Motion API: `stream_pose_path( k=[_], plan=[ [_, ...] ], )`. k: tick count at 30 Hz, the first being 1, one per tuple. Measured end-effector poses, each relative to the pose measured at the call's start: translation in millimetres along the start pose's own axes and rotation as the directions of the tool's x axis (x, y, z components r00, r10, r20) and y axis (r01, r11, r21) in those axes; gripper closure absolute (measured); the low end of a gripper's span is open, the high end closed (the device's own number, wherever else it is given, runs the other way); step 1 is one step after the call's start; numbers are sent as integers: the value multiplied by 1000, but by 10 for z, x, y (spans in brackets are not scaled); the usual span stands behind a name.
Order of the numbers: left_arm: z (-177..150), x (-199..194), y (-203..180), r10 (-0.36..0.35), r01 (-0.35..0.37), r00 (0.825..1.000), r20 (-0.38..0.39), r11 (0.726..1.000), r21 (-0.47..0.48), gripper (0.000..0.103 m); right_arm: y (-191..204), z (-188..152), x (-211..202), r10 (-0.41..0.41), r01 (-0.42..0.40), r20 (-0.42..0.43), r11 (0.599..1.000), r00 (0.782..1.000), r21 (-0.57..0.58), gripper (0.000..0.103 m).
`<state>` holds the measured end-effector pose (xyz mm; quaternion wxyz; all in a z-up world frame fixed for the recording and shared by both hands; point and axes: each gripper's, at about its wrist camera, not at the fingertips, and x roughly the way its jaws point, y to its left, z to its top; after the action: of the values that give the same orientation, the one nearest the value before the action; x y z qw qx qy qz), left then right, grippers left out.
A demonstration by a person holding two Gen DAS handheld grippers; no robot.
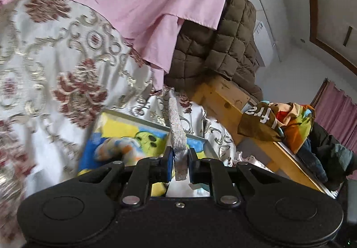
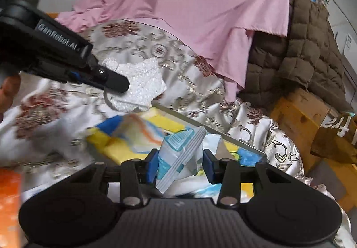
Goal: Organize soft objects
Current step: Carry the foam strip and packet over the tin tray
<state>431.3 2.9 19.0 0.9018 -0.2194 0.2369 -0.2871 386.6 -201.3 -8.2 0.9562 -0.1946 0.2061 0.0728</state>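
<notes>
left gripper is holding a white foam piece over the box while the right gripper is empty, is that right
Not quite. The left gripper does clamp the white foam piece above the colourful box, but the right gripper is not empty: the right wrist view shows a blue and white packet between its fingers.

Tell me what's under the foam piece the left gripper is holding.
The foam piece, clamped in the left gripper, hangs above the floral bedspread and the back edge of a box holding colourful cloth. Whatever lies directly beneath is hidden.
</notes>
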Motion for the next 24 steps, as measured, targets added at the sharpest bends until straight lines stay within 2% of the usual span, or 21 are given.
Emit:
stream_pose_path(
  k=[5,11,16,24],
  plan=[
    [45,684,61,-1,1,999,-52,1000,4,88,-277,-21,516,8,-7,-24,999,1000,45,56],
    [-85,1178,224,18,-23,991,-130,999,-37,89,-385,-64,875,25,-22,-57,998,998,53,54],
    [-179,1297,369,44,-53,987,-157,997,-55,89,-326,-108,954,36,-33,-69,998,997,47,52],
    [-229,1226,442,115,-128,980,-161,989,-73,85,-265,-156,900,38,-32,-87,997,996,68,47]
  ],
)
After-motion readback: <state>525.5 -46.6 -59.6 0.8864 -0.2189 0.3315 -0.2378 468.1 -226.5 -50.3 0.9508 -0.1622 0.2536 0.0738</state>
